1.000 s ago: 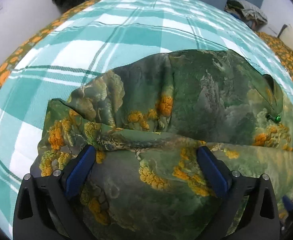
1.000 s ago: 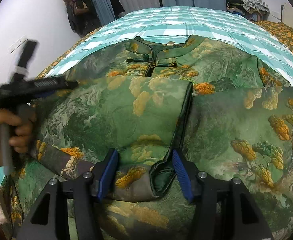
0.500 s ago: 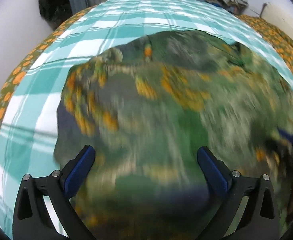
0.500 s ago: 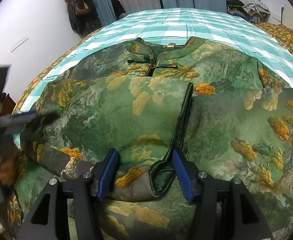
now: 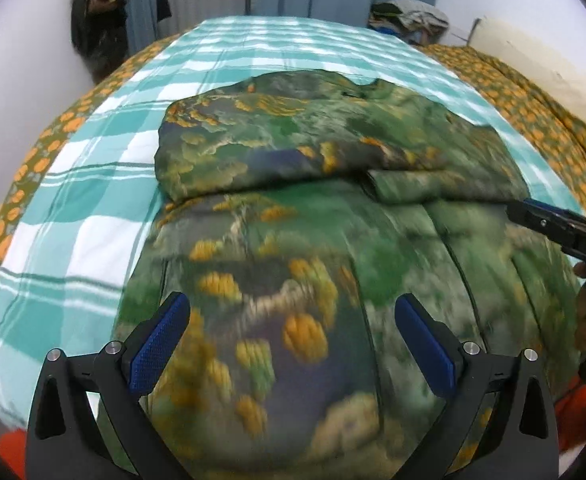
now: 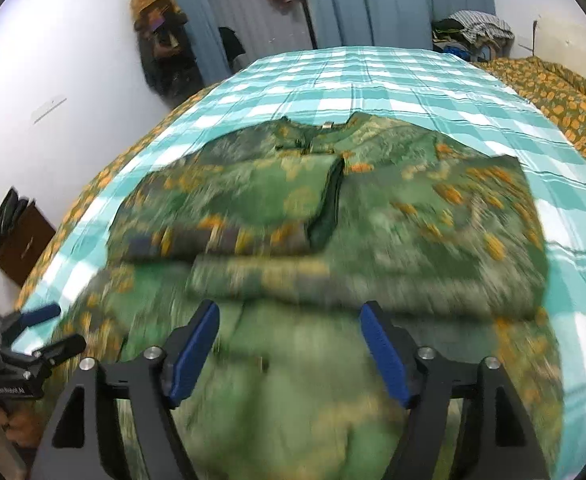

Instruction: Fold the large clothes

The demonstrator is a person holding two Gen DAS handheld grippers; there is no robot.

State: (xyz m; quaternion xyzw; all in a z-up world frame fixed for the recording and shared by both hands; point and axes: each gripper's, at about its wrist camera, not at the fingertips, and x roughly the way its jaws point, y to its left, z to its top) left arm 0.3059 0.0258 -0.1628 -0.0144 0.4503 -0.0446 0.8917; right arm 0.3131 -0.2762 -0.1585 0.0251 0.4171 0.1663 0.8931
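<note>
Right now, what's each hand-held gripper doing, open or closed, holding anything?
Left hand-held gripper: open, holding nothing, above the green printed garment.
Right hand-held gripper: open, holding nothing.

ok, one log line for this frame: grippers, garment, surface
left gripper: open, empty | right gripper: open, empty | green printed garment: sleeves folded in, flat on checked bedsheet | frames motion-blurred

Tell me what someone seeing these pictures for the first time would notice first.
The eye lands on the big green garment printed with orange and yellow, spread across the middle of the teal checked bedspread with both sleeves folded in over its front. Next come the two blue-padded grippers: the right gripper and the left gripper, both open above the garment's near end.
</note>
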